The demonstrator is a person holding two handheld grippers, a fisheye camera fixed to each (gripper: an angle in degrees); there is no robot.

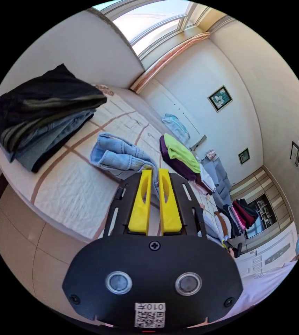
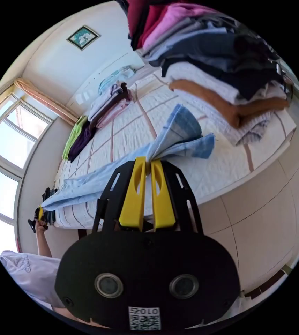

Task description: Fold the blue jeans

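The light blue jeans (image 1: 121, 157) bunch up just beyond my left gripper (image 1: 155, 171), whose yellow jaws are shut on the denim. In the right gripper view the jeans (image 2: 177, 136) stretch long across the white quilted bed (image 2: 222, 171). My right gripper (image 2: 148, 161) is shut on one end, with the cloth fanning out past the jaws. The other end runs to the left gripper (image 2: 39, 213) at the far bed edge, held by a person's hand.
A dark folded stack (image 1: 41, 115) sits at one bed corner. Green and purple clothes (image 1: 180, 155) lie mid-bed, and a tall mixed pile (image 2: 219, 66) fills the other end. Tiled floor (image 2: 261, 226) lies beside the bed. A person in a white shirt (image 2: 23, 272) stands alongside.
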